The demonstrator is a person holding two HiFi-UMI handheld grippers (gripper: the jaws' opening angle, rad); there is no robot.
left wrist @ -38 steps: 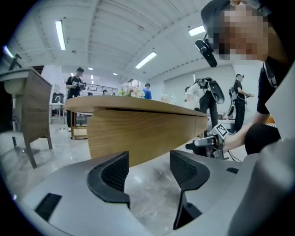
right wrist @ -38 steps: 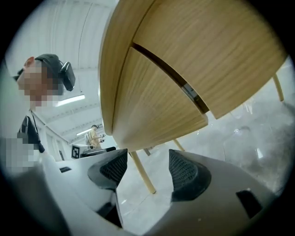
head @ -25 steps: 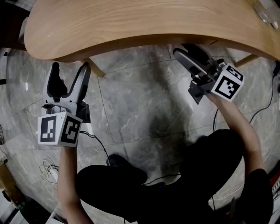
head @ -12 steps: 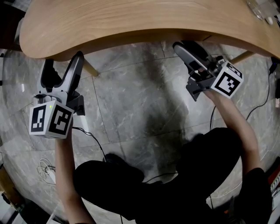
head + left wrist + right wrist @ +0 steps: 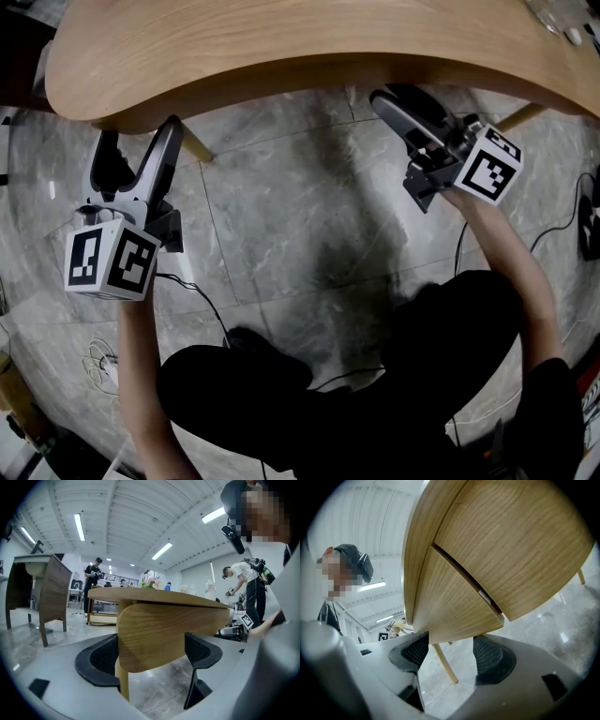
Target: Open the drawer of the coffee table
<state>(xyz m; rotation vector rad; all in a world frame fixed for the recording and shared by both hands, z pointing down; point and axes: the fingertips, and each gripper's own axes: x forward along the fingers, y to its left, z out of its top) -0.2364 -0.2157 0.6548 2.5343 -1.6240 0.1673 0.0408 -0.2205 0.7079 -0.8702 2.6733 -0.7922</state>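
Task thing: the drawer (image 5: pixel 450 604) sits in the curved wooden side of the counter (image 5: pixel 281 47), which fills the top of the head view. In the right tool view its front takes the centre of the frame, and a thin slanting seam bounds it.
Drawer state: we see the front lying about flush with the panel beside it, with only a narrow gap along the seam. We judge it shut or, at most, barely cracked.
Right tool (image 5: pixel 403 99): it is at the upper right of the head view, reaching under the counter's edge. Its jaws stand apart, with the drawer front's lower edge just above the gap between them, and the pads do not press on the wood.
Left tool (image 5: pixel 138 141): it is at the left of the head view, pointing at the counter's near edge. Its jaws have just been opening and now stand fully spread. The counter's rounded end shows beyond them, untouched.
Done so far: we judge that only the approach is made.
Left to do: a hold on the drawer front and the whole pull outward.
Unclear: we see no handle in any view.
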